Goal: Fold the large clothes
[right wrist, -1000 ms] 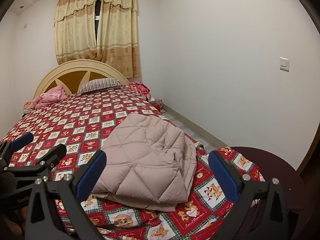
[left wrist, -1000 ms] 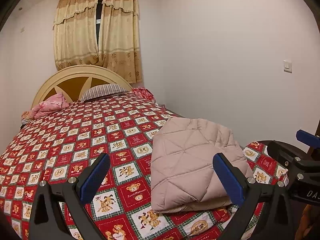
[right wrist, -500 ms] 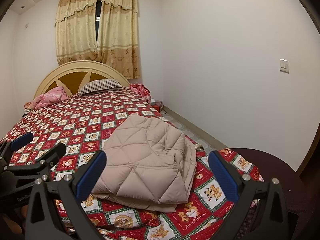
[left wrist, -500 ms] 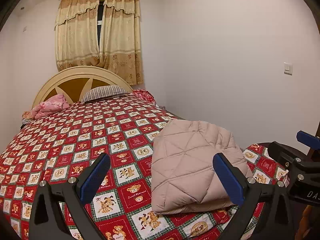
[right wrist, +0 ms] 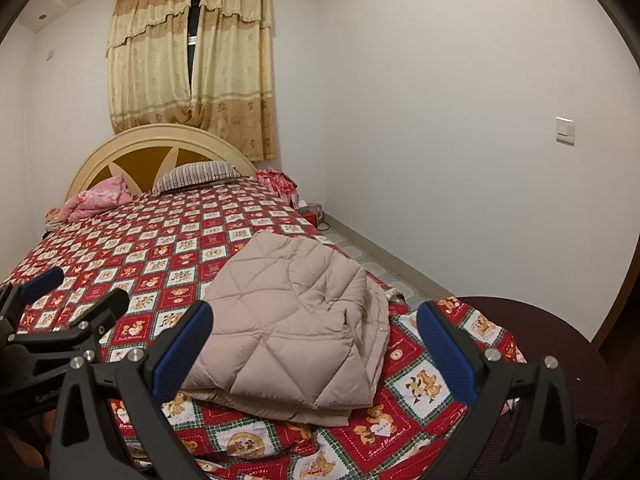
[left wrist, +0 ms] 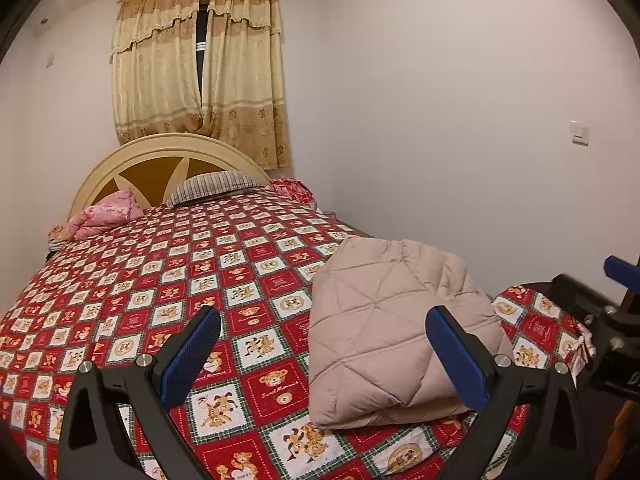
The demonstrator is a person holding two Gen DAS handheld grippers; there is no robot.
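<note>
The left gripper point(left wrist: 320, 344) is spread wide and holds nothing; the folded beige quilted jacket point(left wrist: 394, 320) lies on the bedspread point(left wrist: 160, 276) just ahead, toward its right finger. The right gripper point(right wrist: 314, 344) is likewise released and empty, with the jacket straight ahead between its fingers, apart from both

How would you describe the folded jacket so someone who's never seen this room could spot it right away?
Start at the bed with its red teddy-bear bedspread. Near its foot corner, on the wall side, lies the folded jacket. It is the only plain beige, diamond-quilted thing there; the pink bundle lies by the headboard.
</note>
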